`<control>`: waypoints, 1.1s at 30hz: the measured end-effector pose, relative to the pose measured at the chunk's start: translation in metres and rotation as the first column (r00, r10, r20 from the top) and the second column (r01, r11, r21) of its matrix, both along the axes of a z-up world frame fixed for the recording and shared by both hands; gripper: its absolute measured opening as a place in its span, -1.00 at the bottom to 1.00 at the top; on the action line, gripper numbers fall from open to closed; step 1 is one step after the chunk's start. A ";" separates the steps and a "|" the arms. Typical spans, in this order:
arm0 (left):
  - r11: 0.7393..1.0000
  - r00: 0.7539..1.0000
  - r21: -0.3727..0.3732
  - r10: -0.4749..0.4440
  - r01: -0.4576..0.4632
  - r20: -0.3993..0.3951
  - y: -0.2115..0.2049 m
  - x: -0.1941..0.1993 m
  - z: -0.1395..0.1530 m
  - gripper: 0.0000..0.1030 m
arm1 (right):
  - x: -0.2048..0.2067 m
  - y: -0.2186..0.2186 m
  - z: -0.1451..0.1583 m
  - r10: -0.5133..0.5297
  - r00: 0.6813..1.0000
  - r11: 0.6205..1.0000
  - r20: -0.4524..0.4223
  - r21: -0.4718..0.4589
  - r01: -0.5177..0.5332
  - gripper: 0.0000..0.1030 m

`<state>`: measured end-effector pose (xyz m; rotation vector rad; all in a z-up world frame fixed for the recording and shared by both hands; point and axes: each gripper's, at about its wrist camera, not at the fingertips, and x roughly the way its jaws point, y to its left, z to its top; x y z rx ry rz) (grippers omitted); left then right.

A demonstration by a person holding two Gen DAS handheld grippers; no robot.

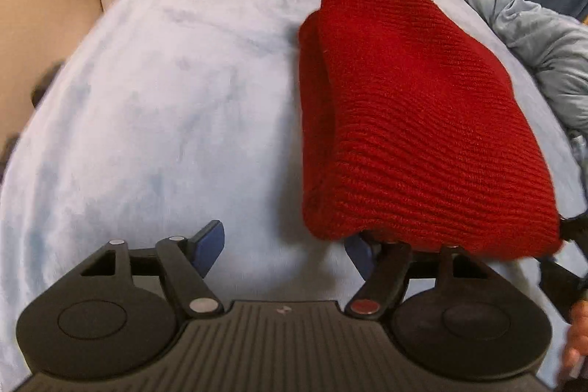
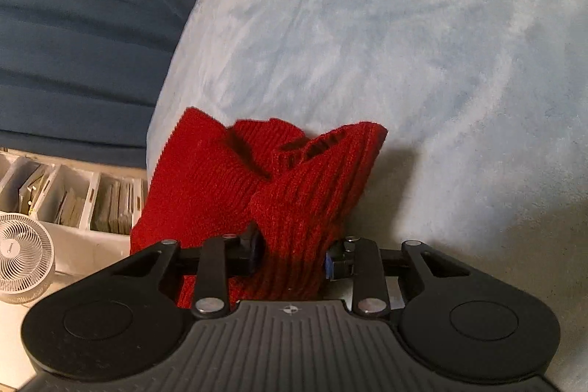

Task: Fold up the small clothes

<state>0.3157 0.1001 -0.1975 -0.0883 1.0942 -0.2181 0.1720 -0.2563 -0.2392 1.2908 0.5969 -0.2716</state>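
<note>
Evidently, the right tool is pinching the bunched red knit garment to lift it over the pale blue blanket, while the left tool is gaping wide, holding nothing, probably waiting to catch an edge.

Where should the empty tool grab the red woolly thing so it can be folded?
My guess: the free lower corner of the red knit garment, coming in from the bare blanket side. The right tool already pinches a bunched end, so the knit hangs in a doubled sheet. The left tool stands open beside that hanging edge, with nothing between its pads.
</note>
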 end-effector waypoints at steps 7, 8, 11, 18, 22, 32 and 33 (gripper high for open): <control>0.999 0.991 0.006 -0.054 0.053 0.123 -0.002 -0.069 0.038 0.91 | -0.013 -0.015 0.056 0.103 0.990 0.960 -0.098 -0.251 -0.124 0.79; 0.997 0.986 -0.007 -0.075 0.076 0.149 -0.006 -0.082 0.047 0.99 | -0.020 -0.009 0.076 0.148 0.983 0.925 -0.108 -0.337 -0.176 0.84; 0.995 0.968 0.045 -0.100 0.092 0.229 -0.030 -0.118 0.072 1.00 | -0.044 0.019 0.123 0.294 0.945 0.765 -0.142 -0.558 -0.322 0.99; 0.964 0.945 0.265 -0.072 -0.017 0.320 -0.074 -0.174 0.114 0.99 | -0.105 0.083 0.160 0.402 0.878 0.460 -0.259 -0.772 -0.438 0.99; 0.969 0.939 0.244 -0.055 -0.031 0.338 -0.073 -0.202 0.131 0.99 | -0.129 0.099 0.165 0.404 0.881 0.461 -0.247 -0.777 -0.429 0.99; 0.972 0.952 0.224 -0.005 -0.067 0.305 -0.068 -0.229 0.133 0.99 | -0.147 0.119 0.174 0.425 0.868 0.415 -0.257 -0.797 -0.439 0.99; 0.971 0.953 0.227 -0.004 -0.068 0.303 -0.068 -0.228 0.132 0.99 | -0.147 0.119 0.174 0.423 0.868 0.415 -0.259 -0.796 -0.440 0.99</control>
